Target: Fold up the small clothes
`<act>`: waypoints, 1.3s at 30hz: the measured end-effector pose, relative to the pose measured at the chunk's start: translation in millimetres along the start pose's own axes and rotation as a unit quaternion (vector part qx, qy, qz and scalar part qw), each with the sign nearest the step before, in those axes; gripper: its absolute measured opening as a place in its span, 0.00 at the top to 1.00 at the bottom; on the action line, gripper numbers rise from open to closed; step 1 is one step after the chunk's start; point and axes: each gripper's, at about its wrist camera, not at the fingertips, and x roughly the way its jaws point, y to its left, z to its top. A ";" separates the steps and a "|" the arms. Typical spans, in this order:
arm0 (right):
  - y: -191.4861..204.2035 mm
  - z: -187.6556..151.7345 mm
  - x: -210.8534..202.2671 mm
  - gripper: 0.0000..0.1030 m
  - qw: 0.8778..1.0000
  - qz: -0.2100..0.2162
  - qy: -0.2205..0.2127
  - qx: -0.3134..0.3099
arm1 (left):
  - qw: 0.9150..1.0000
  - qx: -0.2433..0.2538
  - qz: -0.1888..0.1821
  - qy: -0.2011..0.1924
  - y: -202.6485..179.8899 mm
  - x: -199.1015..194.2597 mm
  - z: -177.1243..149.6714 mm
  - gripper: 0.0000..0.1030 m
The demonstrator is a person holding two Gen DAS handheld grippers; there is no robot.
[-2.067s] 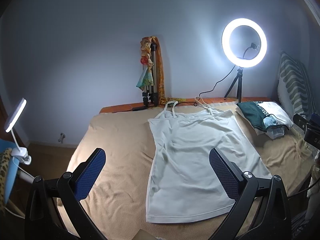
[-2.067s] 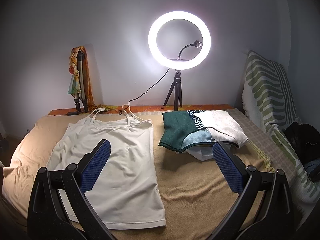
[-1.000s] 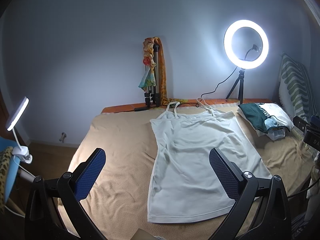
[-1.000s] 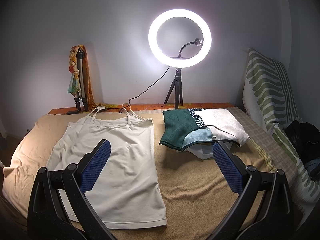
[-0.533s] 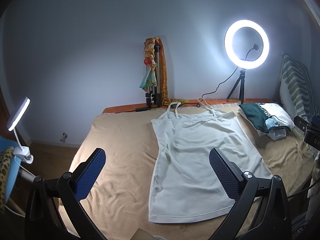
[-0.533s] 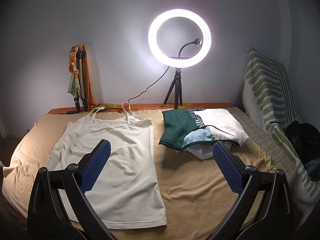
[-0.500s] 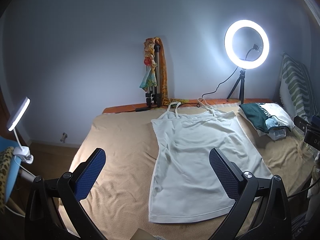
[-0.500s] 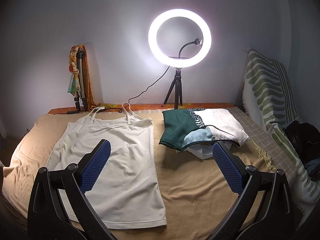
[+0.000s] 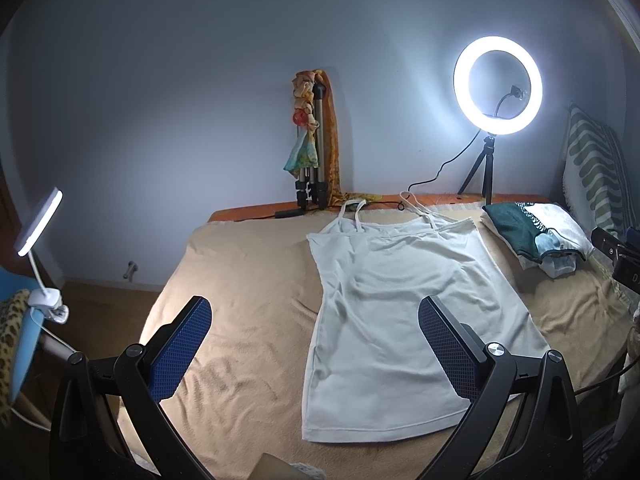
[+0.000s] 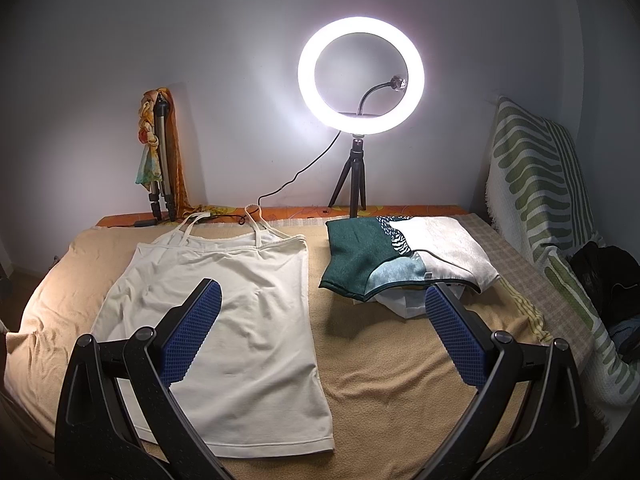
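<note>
A white strappy top [image 9: 404, 312] [image 10: 228, 304] lies flat and spread out on the tan bedcover [image 9: 248, 280] [image 10: 400, 368], straps toward the far wall, hem toward me. My left gripper [image 9: 314, 344] hovers open above the near part of the bed, over the top's left edge and lower half, holding nothing. My right gripper [image 10: 322, 328] also hangs open and empty, above the top's right edge and the bare cover beside it. Neither gripper touches the cloth.
A pile of folded clothes [image 10: 404, 256] [image 9: 536, 236], green and white, sits at the back right. A lit ring light [image 10: 360, 76] [image 9: 498, 86] on a tripod and a folded tripod [image 9: 312, 148] stand by the wall. A striped pillow [image 10: 536, 200] leans right; a clip lamp [image 9: 38, 216] glows left.
Both views shift very slightly; the left gripper drifted a little so the top sits marginally further right in its view. Both grippers stay open and the top has not moved.
</note>
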 end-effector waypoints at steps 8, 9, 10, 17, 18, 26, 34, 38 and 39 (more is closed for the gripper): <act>5.8 2.8 10.4 0.00 0.998 0.069 0.012 0.009 | 0.999 -0.029 -0.027 0.031 19.3 14.5 -15.0 0.00; 8.9 6.3 13.9 0.00 0.996 0.085 0.016 0.007 | 0.997 -0.043 -0.046 0.036 25.4 17.7 -19.9 0.00; 13.1 10.8 17.3 0.00 0.995 0.100 0.022 0.006 | 0.996 -0.057 -0.062 0.039 31.1 20.5 -24.6 0.00; 54.7 36.2 60.6 0.03 0.981 0.184 0.066 -0.013 | 0.989 -0.091 -0.070 0.094 45.2 44.9 -57.4 0.02; 65.2 40.5 68.7 0.08 0.978 0.192 0.073 -0.021 | 0.988 -0.089 -0.071 0.102 44.7 47.9 -61.8 0.02; 167.8 73.6 128.9 0.30 0.945 0.283 0.148 -0.068 | 0.970 -0.115 -0.103 0.187 50.0 84.0 -94.1 0.18; 255.4 76.5 202.3 0.34 0.929 0.289 0.207 -0.106 | 0.957 -0.152 -0.121 0.217 67.4 98.7 -106.0 0.25; 287.5 68.1 244.7 0.42 0.917 0.286 0.252 -0.115 | 0.950 -0.166 -0.135 0.228 69.5 106.6 -108.7 0.30; 294.6 65.4 255.0 0.45 0.914 0.284 0.263 -0.116 | 0.949 -0.168 -0.137 0.230 69.4 108.1 -109.8 0.32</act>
